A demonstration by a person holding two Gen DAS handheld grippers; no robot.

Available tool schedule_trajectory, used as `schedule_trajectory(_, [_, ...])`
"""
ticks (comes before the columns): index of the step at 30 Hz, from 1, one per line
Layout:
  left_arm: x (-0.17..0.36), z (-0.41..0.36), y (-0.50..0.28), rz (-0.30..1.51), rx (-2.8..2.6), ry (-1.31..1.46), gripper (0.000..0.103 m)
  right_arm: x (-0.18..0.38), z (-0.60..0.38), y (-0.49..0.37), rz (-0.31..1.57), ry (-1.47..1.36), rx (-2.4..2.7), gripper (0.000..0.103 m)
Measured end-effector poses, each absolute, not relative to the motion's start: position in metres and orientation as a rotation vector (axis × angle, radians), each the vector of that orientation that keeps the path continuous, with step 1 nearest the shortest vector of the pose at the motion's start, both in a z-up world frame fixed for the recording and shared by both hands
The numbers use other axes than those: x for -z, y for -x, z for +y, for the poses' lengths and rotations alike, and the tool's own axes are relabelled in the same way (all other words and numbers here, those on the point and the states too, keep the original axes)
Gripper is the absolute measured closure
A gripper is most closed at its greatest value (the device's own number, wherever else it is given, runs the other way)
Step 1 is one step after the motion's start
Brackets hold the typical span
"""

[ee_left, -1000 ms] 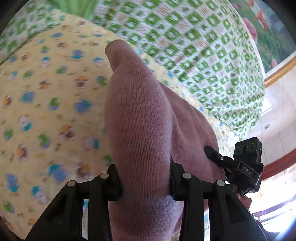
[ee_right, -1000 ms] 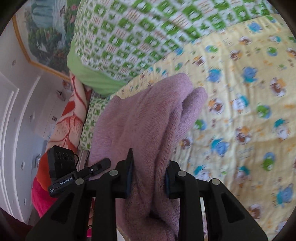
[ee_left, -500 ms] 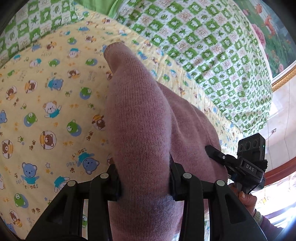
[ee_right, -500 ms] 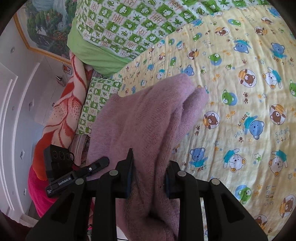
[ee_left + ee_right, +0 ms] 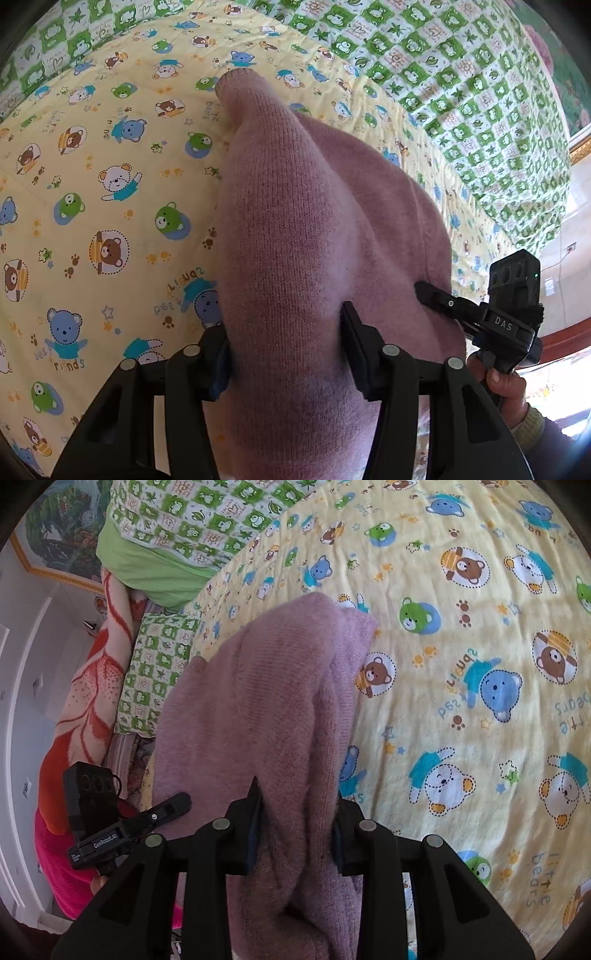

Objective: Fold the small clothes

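Note:
A mauve knitted garment (image 5: 295, 229) hangs bunched between both grippers above a yellow bear-print bed sheet (image 5: 92, 192). My left gripper (image 5: 284, 347) is shut on one bunched end of it. My right gripper (image 5: 295, 823) is shut on the other end, where the garment (image 5: 258, 701) drapes forward in thick folds. Its far tip touches or nearly touches the sheet (image 5: 461, 664). The right gripper's body shows at the right of the left wrist view (image 5: 509, 317), the left gripper's body at the left of the right wrist view (image 5: 96, 812). The fingertips are hidden by fabric.
A green-and-white checked quilt (image 5: 461, 74) lies folded along the far side of the bed, with a green pillow (image 5: 147, 565). An orange and red patterned blanket (image 5: 81, 686) lies at the bed's end. A white wall and a framed picture (image 5: 48, 531) stand beyond.
Both grippers have lowered with the garment toward the sheet. The bear print looks larger and sharper, and the garment's far tip now reaches the sheet.

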State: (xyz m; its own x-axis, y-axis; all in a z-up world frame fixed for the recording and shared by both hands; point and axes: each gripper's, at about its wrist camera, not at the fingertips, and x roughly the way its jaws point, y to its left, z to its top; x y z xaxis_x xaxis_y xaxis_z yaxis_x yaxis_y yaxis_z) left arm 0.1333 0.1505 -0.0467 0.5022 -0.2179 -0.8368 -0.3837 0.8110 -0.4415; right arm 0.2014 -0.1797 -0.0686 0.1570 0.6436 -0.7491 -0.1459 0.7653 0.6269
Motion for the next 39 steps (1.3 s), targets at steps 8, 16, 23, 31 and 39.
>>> schedule_trajectory(8, [0.053, 0.16, -0.126, 1.066, -0.123, 0.721, 0.035, 0.068, -0.176, -0.203, 1.302, -0.424, -0.55, 0.053])
schedule_trajectory(16, [0.03, 0.153, -0.101, 1.062, -0.181, 0.644, 0.026, 0.036, -0.19, -0.185, 1.247, -0.394, -0.477, 0.051])
schedule_trajectory(23, [0.04, 0.141, -0.072, 1.119, -0.137, 0.635, 0.023, 0.018, -0.202, -0.156, 1.228, -0.391, -0.481, 0.038])
schedule_trajectory(31, [0.072, 0.131, -0.052, 1.191, -0.095, 0.71, 0.023, 0.06, -0.202, -0.123, 1.327, -0.394, -0.497, 0.024])
schedule_trajectory(39, [0.058, 0.117, -0.057, 1.176, 0.013, 0.691, 0.082, 0.074, -0.196, -0.117, 1.358, -0.5, -0.566, 0.075])
